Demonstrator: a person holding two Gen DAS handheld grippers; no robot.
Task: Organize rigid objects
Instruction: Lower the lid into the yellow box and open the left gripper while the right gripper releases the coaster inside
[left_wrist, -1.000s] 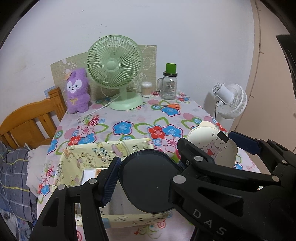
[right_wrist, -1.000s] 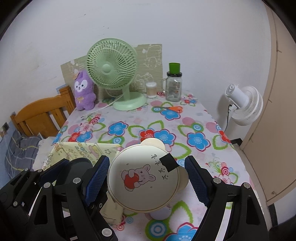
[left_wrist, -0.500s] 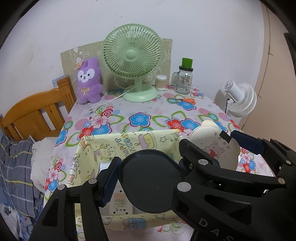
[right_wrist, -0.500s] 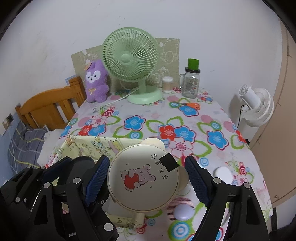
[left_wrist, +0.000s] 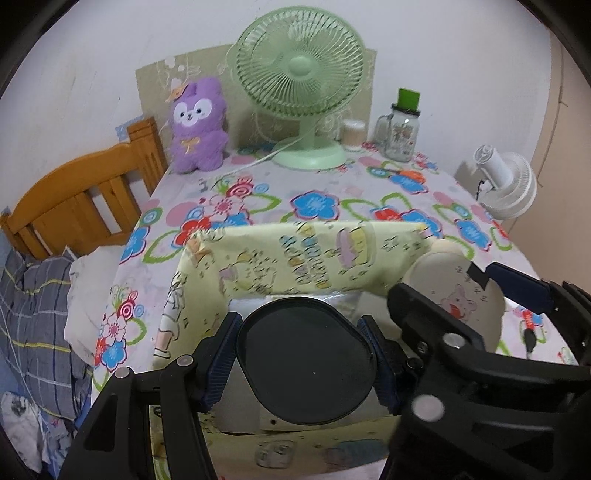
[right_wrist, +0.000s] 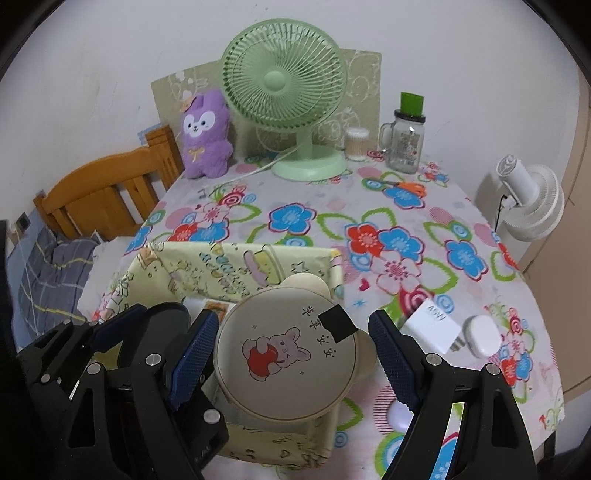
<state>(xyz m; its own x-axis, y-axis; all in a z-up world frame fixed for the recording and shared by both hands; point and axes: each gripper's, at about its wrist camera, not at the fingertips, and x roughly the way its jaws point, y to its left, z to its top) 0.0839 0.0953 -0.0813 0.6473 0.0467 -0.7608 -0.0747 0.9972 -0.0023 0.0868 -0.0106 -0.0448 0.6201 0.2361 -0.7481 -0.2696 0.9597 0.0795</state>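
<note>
Both things had been brought over the yellow cloth box (right_wrist: 229, 269): the black oval lid (left_wrist: 304, 360) was squeezed tight in the left gripper (left_wrist: 301, 363), the cream bunny case (right_wrist: 286, 354) was seen between the wide-open jaws of the right gripper (right_wrist: 290, 363), and both looked ready to be dropped in.

From the left wrist we look forward and slightly down along the fingers (left_wrist: 218, 363), close above the yellow fabric box (left_wrist: 295, 258) at the tabletop's (left_wrist: 332, 199) near edge. From the right wrist we look the same way, just beside. Both views share the box (right_wrist: 229, 266), tabletop (right_wrist: 332, 221), green fan (left_wrist: 301, 66) (right_wrist: 284, 79) and back wall.
</note>
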